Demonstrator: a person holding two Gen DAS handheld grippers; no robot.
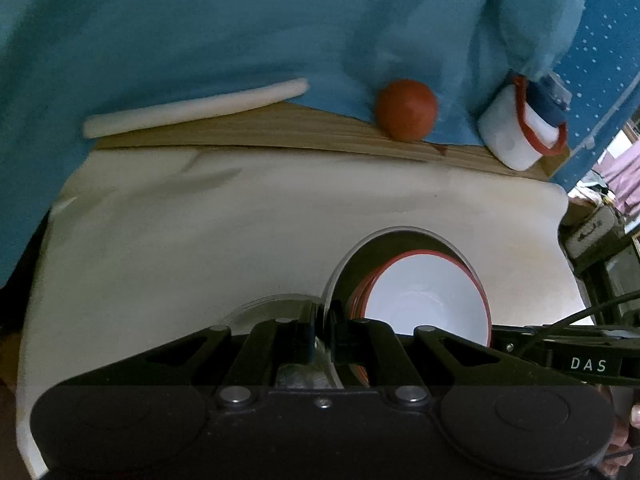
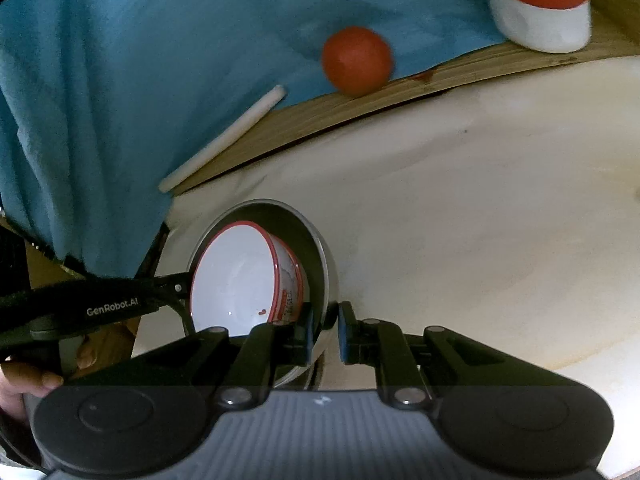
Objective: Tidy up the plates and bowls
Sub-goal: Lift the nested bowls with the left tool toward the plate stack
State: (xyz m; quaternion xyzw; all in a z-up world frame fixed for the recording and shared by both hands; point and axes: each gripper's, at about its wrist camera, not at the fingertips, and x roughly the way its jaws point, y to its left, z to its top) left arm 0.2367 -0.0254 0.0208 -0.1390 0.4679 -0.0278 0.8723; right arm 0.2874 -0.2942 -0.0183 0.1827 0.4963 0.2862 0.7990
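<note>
Two handheld grippers are carrying one stack of dishes between them above a cream-white table top (image 1: 240, 216). The stack is a shallow grey metal dish with an upright rim (image 1: 400, 236), and nested inside it are white enamel bowls with red rims (image 1: 424, 300) (at least two red rims are showing in the left wrist view).

The nesting is looking largely done: bowls are already sitting inside the grey dish. What appears left is setting the stack down somewhere, and no destination is visible. A clear glass dish (image 1: 268, 306) is lying on the table just left of the left gripper's fingers; it is probably still waiting to be sorted.

The left gripper (image 1: 322, 332) is clenching the grey dish's rim edge-on, the rim running up between its fingers and the dish spreading toward 1 o'clock from them. The right gripper (image 2: 325, 330) is grasping the opposite side of the same rim, with the dish and bowls lying toward 11 o'clock of its jaws, tilted on edge in that view.

Far behind, against a blue cloth backdrop (image 1: 200, 40), a red ball (image 1: 406, 110), a white rod (image 1: 192, 106) and a white container with a red band (image 1: 516, 132) are resting on a wooden strip (image 1: 280, 132), well apart from the stack.
</note>
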